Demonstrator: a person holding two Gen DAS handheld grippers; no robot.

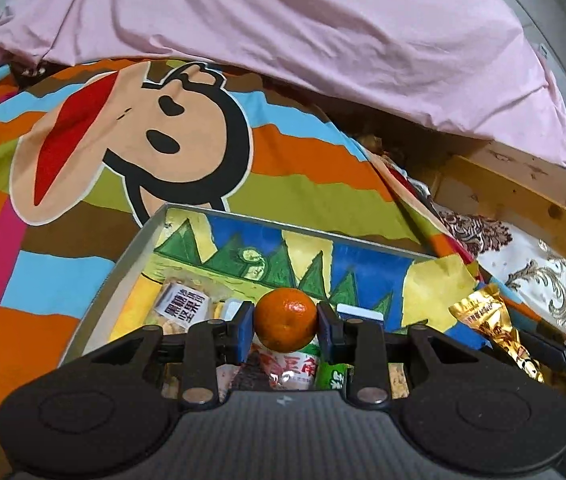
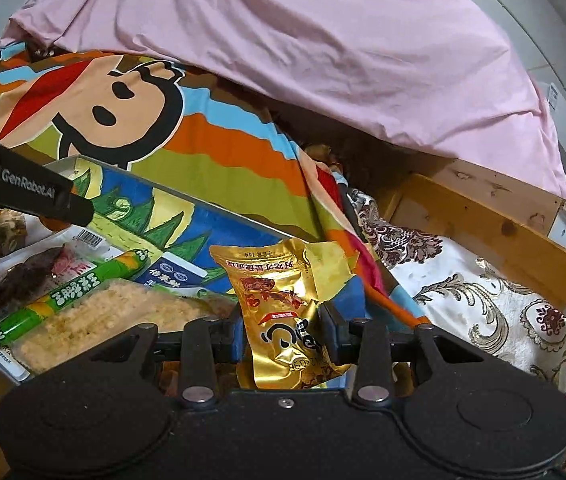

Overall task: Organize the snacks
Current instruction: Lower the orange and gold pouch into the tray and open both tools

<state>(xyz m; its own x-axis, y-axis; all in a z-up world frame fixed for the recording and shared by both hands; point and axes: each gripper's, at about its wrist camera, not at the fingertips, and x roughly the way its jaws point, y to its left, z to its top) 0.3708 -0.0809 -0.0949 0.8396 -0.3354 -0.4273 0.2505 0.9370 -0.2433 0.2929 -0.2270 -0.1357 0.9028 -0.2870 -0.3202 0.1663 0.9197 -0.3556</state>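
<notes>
My left gripper (image 1: 285,320) is shut on a small orange mandarin (image 1: 285,318), its blue pads pressing both sides, above the near part of a shallow box (image 1: 123,264) with a painted tree scene inside. My right gripper (image 2: 283,330) is shut on a gold foil snack pouch (image 2: 279,304), held upright over the box's right end; the same gold pouch (image 1: 495,328) shows at the right in the left wrist view. Inside the box (image 2: 187,204) lie a green sausage stick (image 2: 67,294), a tray of pale crisp cakes (image 2: 115,324), a dark meat packet (image 2: 23,280) and a small white nut packet (image 1: 183,308).
The box rests on a bedspread (image 1: 83,160) with bright stripes and a cartoon monkey face. A pink quilt (image 1: 323,40) is heaped behind it. To the right run a wooden bed rail (image 2: 483,220) and a white floral cover (image 2: 483,300). The left gripper's black arm (image 2: 23,192) crosses the right view's left edge.
</notes>
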